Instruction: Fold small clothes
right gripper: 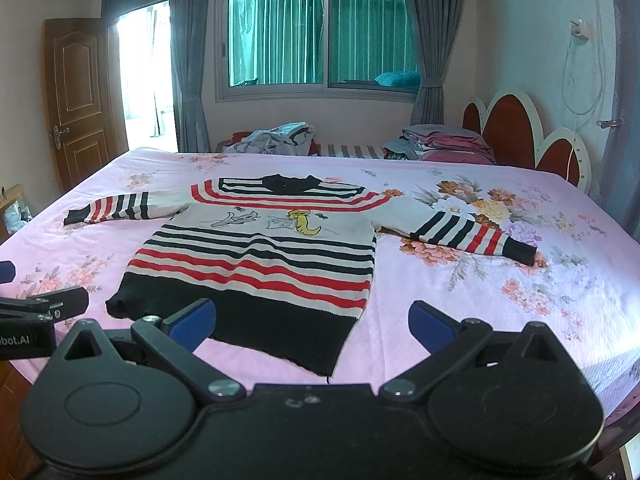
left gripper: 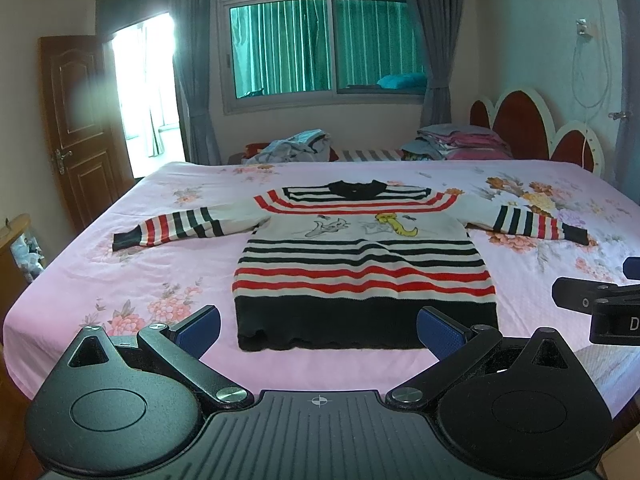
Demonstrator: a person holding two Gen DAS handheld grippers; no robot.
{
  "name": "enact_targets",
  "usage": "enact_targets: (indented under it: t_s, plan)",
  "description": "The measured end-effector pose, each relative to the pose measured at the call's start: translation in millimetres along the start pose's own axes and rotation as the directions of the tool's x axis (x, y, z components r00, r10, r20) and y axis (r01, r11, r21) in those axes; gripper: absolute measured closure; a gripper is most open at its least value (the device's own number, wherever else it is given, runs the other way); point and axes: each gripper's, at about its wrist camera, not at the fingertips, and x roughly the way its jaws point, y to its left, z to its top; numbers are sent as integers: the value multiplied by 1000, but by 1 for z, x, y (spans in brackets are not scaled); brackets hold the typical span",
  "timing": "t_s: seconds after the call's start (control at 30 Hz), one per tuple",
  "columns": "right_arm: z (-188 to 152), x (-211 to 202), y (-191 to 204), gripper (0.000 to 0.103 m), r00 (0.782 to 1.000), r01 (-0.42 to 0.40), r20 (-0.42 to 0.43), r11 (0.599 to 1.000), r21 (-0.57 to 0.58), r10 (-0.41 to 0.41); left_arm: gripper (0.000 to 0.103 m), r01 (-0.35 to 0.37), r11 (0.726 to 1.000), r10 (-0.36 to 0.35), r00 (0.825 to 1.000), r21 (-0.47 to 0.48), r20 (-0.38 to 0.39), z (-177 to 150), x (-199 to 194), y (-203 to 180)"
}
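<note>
A small striped sweater [left gripper: 362, 264] [right gripper: 260, 256], red, black and white with a cartoon print, lies flat and face up on the pink floral bed sheet [left gripper: 160, 264] [right gripper: 500, 312], both sleeves spread out sideways. Its black hem faces me. My left gripper [left gripper: 318, 334] hovers open just in front of the hem, holding nothing. My right gripper [right gripper: 312, 326] is open too, above the hem's right corner, with nothing between its blue pads [right gripper: 430, 326]. Each gripper's body shows at the edge of the other's view.
Beyond the bed's far edge lie a loose heap of clothes [left gripper: 296, 146] and a stack of folded bedding [left gripper: 464, 140]. A red and white headboard [left gripper: 532, 128] stands at right. A wooden door [left gripper: 76, 128] is at left, a window [left gripper: 320, 44] behind.
</note>
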Motion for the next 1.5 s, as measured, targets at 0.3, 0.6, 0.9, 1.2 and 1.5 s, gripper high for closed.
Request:
enact_targets:
  t_s: [0.3,0.6,0.9,1.2,1.5]
  plan:
    - [1,4,-3,0,1000,7,0,1000,4,-7,0,5,1000,-5,1000,5,-1,0,0,-2]
    - [14,26,-21,0,998,67,5,997,33,-67,0,19,1000,-19,1000,20,22,23,30,2]
    - [36,69,-21,0,989,144,-4,987,72,-145,0,84,996,-84,996,-2,19,53,88,11]
    - [56,119,-23,0,976,219,-19,966,136,-219,0,177,984,-177,984,0,-4,84,159,33]
    - [68,155,-70,11,949,317,-53,934,165,-312,0,245,970,-244,967,1,-67,90,227,-5]
